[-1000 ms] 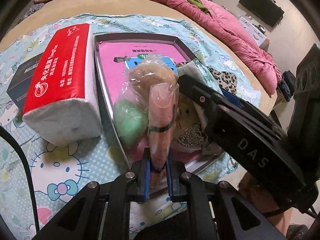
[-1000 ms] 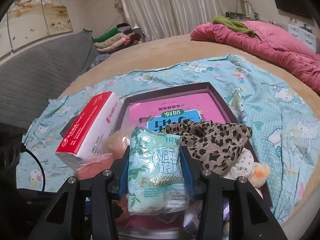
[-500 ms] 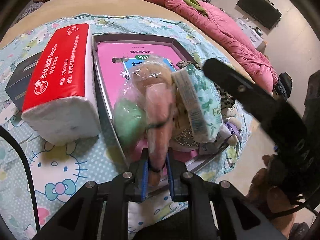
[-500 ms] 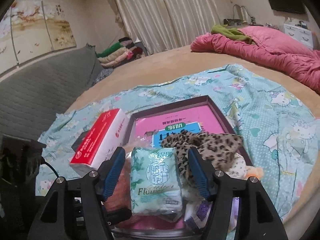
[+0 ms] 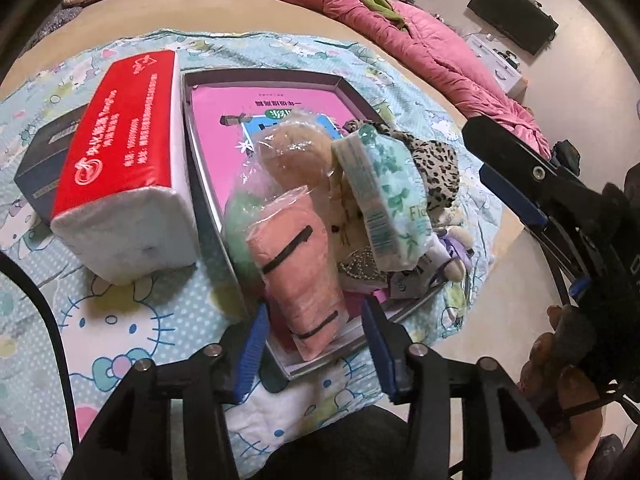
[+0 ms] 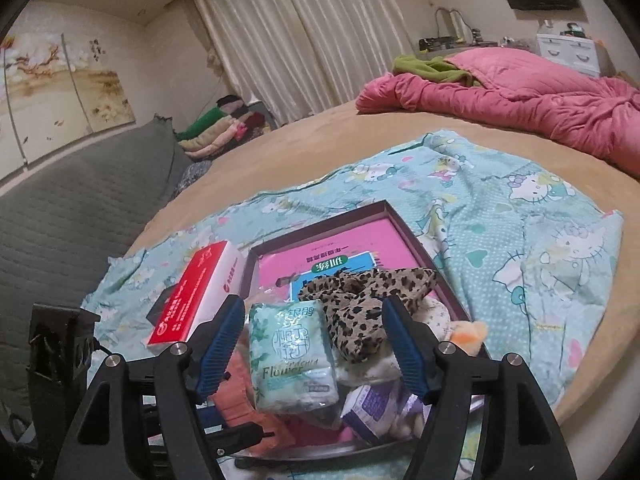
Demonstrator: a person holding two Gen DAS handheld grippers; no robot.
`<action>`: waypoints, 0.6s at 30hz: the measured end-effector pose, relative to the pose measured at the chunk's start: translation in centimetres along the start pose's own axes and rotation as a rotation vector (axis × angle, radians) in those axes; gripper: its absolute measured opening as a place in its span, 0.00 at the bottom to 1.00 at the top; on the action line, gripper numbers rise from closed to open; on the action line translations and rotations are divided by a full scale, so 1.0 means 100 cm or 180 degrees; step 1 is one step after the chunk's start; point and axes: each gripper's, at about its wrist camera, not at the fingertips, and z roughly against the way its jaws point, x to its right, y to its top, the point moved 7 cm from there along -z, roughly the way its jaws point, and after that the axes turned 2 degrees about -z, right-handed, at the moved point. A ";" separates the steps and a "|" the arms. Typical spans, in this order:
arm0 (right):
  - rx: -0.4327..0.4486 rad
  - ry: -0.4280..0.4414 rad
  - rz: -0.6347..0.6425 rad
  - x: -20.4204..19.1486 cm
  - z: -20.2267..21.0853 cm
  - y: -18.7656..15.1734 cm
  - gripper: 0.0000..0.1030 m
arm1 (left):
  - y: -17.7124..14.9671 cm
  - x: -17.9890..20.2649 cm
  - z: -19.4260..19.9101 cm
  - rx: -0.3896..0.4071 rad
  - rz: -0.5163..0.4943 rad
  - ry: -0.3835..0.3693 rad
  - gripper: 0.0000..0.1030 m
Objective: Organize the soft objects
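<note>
A shallow dark tray (image 5: pixel 208 168) with a pink book in it lies on the Hello Kitty sheet (image 5: pixel 120 320). Soft things are piled at its near end: a bagged pink roll (image 5: pixel 298 272), a green tissue pack (image 5: pixel 386 200), a leopard-print cloth (image 5: pixel 434 160) and plush toys (image 5: pixel 452 252). My left gripper (image 5: pixel 316 344) is open, its blue pads either side of the pink roll's near end. My right gripper (image 6: pixel 316 344) is open, with the tissue pack (image 6: pixel 290 356) lying free between its fingers atop the pile. The leopard cloth (image 6: pixel 360 300) lies beside it.
A red and white tissue brick (image 5: pixel 120 168) lies left of the tray, on a dark box (image 5: pixel 44 164). A pink quilt (image 6: pixel 520 100) is heaped at the back right. A grey sofa (image 6: pixel 60 208) stands to the left. The bed edge runs close by the tray's near end.
Both grippers opened. The left let go of the pink roll, the right let go of the green tissue pack, which now rests on the pile. Both grippers drew back a little.
</note>
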 end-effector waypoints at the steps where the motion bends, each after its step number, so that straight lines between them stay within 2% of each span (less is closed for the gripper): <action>1: 0.0002 -0.0003 -0.0006 0.000 0.002 0.000 0.71 | 0.000 -0.001 0.002 -0.0002 -0.0010 0.0039 0.58; 12: 0.0126 -0.0160 -0.0088 -0.003 0.026 0.010 0.76 | -0.001 -0.005 0.026 0.0058 -0.0010 0.0147 0.58; 18: 0.0130 -0.0184 -0.0225 -0.005 0.039 0.012 0.78 | 0.001 -0.002 0.049 0.0179 -0.0051 0.0233 0.64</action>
